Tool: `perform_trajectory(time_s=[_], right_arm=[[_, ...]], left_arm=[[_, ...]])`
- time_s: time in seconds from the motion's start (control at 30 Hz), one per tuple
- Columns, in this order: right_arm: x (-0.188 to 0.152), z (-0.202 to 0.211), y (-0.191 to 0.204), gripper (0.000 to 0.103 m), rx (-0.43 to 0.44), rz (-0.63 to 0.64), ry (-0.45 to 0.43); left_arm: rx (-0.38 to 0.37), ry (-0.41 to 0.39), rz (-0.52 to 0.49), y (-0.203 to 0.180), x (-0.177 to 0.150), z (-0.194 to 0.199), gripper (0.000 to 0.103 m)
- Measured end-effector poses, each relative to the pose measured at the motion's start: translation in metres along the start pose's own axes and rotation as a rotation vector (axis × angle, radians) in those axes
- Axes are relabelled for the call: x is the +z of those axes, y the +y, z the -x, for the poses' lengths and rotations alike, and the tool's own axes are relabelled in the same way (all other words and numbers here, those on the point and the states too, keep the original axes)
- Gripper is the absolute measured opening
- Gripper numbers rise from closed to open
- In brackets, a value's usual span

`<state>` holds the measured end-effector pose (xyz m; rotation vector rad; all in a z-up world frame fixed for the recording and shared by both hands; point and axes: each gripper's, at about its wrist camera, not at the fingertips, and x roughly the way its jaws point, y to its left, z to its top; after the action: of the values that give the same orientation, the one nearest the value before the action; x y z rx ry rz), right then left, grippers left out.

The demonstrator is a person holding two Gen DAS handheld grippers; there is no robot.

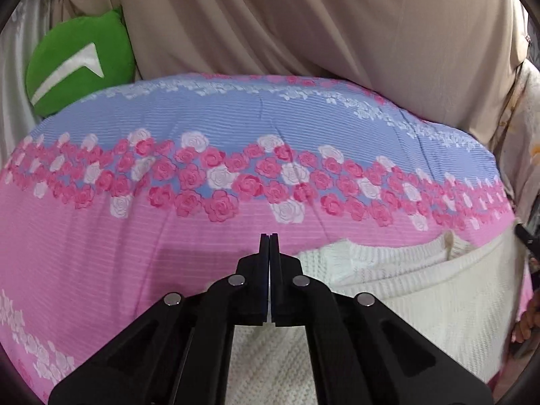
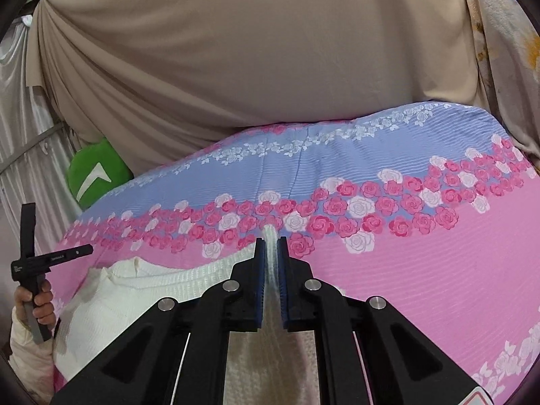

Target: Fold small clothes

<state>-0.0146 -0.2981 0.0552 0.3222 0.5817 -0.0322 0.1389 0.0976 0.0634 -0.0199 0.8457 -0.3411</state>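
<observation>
left tool (image 1: 269, 236) is sitting with its jaws pressed fully together, nothing visible between them; it is hovering over the near-left edge of the white ribbed knit sweater (image 1: 405, 290); right tool (image 2: 270, 241) is pinching a bunched ridge of that same white knit fabric (image 2: 189, 280) between its blue-padded fingers (image 2: 259, 270), jaws nearly closed with only the cloth filling the gap; the sweater is lying spread on the bed cover, a pink and lavender-blue sheet with bands of pink and white roses (image 1: 209, 182), collar end pointing toward the rose band; in the right wrist view the left hand (image 2: 37, 303) is gripping the handle of its black tool at the far left edge, just beside the sweater's collar; a round green cushion with a white arrow mark (image 1: 79, 60) is resting at the far left corner of the bed against a draped beige curtain (image 1: 303, 23).
</observation>
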Motion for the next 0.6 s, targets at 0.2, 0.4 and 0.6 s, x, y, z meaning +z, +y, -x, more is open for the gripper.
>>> perform_trajectory(time_s=[0.2, 0.4, 0.6], right_arm=[[-0.023, -0.021, -0.001, 0.014, 0.032, -0.011, 0.122], [-0.037, -0.023, -0.006, 0.052, 0.014, -0.037, 0.147], [-0.029, -0.011, 0.0, 0.008, 0.014, -0.014, 0.09]], left_arm=[[-0.059, 0.112, -0.04, -0.007, -0.024, -0.007, 0.068], [-0.064, 0.15, -0.067, -0.015, -0.036, -0.024, 0.039], [-0.071, 0.083, -0.052, -0.014, -0.028, -0.013, 0.006]])
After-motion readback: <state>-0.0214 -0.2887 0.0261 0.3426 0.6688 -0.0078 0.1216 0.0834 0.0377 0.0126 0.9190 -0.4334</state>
